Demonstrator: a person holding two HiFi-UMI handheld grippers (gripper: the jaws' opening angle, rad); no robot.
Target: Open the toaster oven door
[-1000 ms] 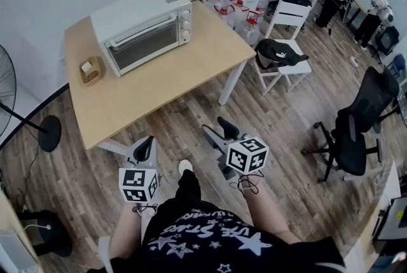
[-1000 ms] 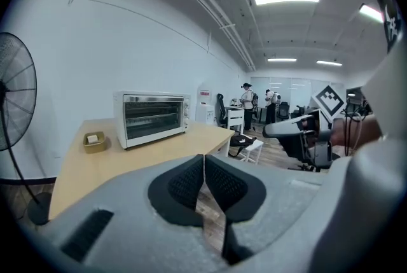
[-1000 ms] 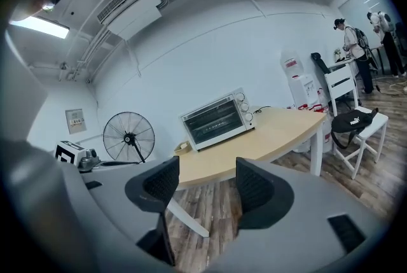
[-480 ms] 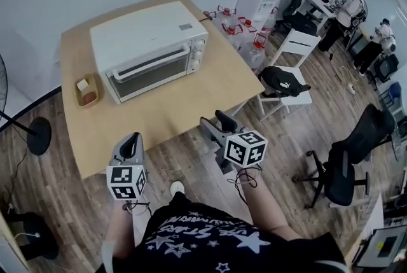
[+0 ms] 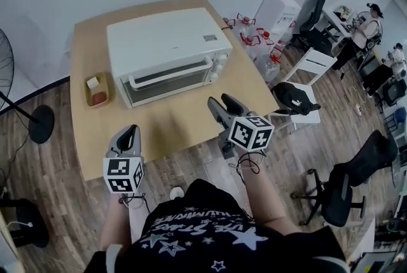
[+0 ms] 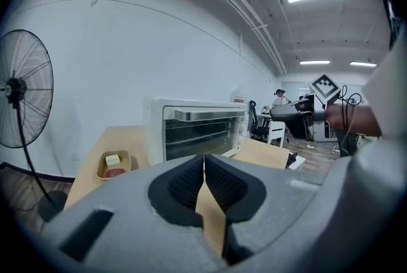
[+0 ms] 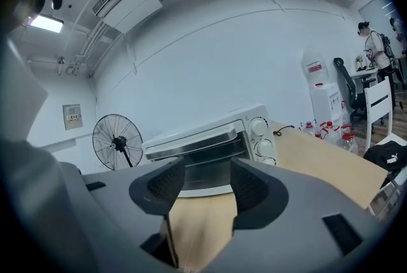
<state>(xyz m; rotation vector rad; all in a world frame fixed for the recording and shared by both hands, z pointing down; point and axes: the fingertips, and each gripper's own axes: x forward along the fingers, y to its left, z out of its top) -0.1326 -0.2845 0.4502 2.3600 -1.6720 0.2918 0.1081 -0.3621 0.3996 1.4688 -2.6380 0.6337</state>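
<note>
Since a second ago the person has stepped in. The toaster oven (image 5: pixel 168 52) sits closer, and both claws have come forward to the surface (image 5: pixel 86 138).

Head view: oven mid-surface, door (image 5: pixel 166 82) shut, handle (image 5: pixel 170 72) along its top edge, small tray (image 5: pixel 96 90) beside it. Left claw (image 5: pixel 129 135) hangs over the near edge. Right claw (image 5: pixel 222 106) leads, aimed at the oven front but well apart from it.

Left gripper view: pads pressed together, nothing between. Probably the spare hand.

Right gripper view: jaws fairly wide, just been narrowing a little, empty. The door handle shows in the gap, so I judge it is lining up for the pull.
</note>
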